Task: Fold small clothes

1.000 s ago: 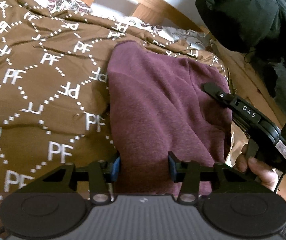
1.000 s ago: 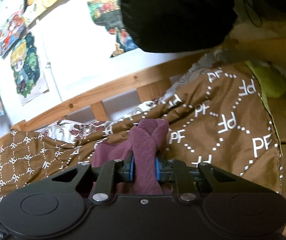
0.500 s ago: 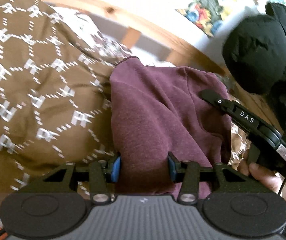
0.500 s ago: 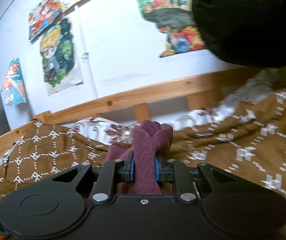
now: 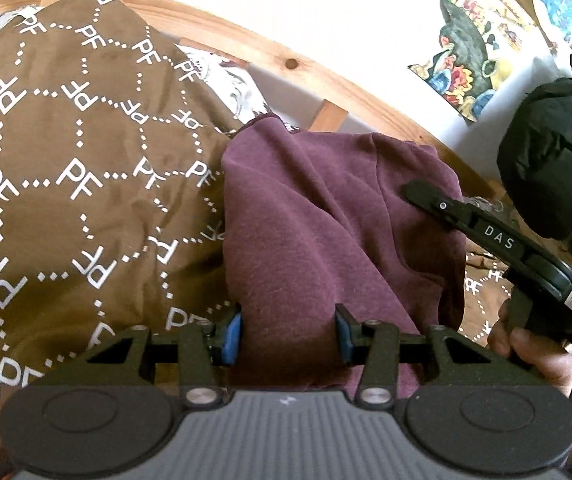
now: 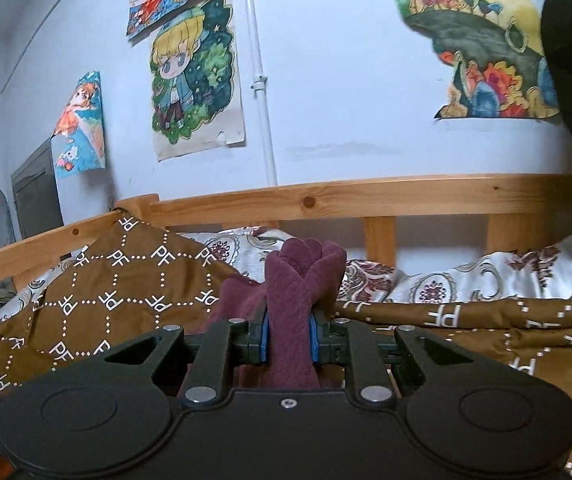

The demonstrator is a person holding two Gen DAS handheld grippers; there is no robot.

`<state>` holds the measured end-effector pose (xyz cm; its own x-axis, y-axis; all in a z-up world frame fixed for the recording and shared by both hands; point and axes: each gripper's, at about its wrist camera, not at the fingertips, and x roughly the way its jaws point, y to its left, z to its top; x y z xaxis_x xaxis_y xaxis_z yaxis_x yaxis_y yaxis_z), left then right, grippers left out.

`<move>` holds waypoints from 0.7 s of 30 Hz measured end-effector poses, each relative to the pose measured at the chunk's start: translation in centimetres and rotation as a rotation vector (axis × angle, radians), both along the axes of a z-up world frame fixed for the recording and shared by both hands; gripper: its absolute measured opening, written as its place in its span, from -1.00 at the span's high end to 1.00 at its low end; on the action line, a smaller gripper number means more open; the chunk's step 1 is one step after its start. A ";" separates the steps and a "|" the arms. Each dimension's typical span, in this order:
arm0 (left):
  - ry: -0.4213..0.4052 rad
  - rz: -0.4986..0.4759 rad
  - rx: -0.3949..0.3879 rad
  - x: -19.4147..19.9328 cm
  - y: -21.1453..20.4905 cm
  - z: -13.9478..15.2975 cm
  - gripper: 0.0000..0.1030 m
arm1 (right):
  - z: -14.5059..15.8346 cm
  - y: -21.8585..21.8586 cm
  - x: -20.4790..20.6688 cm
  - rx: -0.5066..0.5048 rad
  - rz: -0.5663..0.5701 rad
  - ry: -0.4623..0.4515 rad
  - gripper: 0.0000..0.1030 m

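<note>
A maroon garment (image 5: 326, 216) hangs between my two grippers above a brown blanket (image 5: 65, 184) printed with white "PF" letters. My left gripper (image 5: 288, 332) has its blue-padded jaws set wide with the garment's near edge bunched between them; the cloth fills the gap. My right gripper (image 6: 289, 338) is shut on a bunched fold of the same garment (image 6: 298, 280), which sticks up past its pads. In the left wrist view the right gripper's black body (image 5: 498, 240) and the hand holding it show at the right, at the garment's far corner.
A wooden bed rail (image 6: 366, 196) runs behind the blanket. A white patterned sheet (image 6: 446, 280) lies under the blanket. A black padded jacket (image 5: 550, 160) hangs at the right. Drawings (image 6: 193, 80) are pinned on the wall.
Both grippers have risen and tilted up with the garment; more wall and bed rail show now. The garment hangs higher off the blanket. Both holds are unchanged.
</note>
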<state>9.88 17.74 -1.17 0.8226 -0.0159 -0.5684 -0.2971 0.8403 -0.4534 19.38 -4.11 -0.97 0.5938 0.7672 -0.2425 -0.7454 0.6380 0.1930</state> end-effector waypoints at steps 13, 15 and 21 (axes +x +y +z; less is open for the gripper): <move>0.065 0.018 -0.026 0.9 0.9 -2.5 -0.08 | -3.7 1.5 2.2 -0.099 -0.107 0.111 0.55; 0.070 0.025 -0.019 0.9 0.9 -2.6 -0.13 | -4.3 1.1 2.7 -0.108 -0.145 0.137 0.47; 0.088 0.047 -0.042 0.6 1.5 -3.5 -0.32 | -5.7 -0.3 3.6 -0.118 -0.199 0.181 0.19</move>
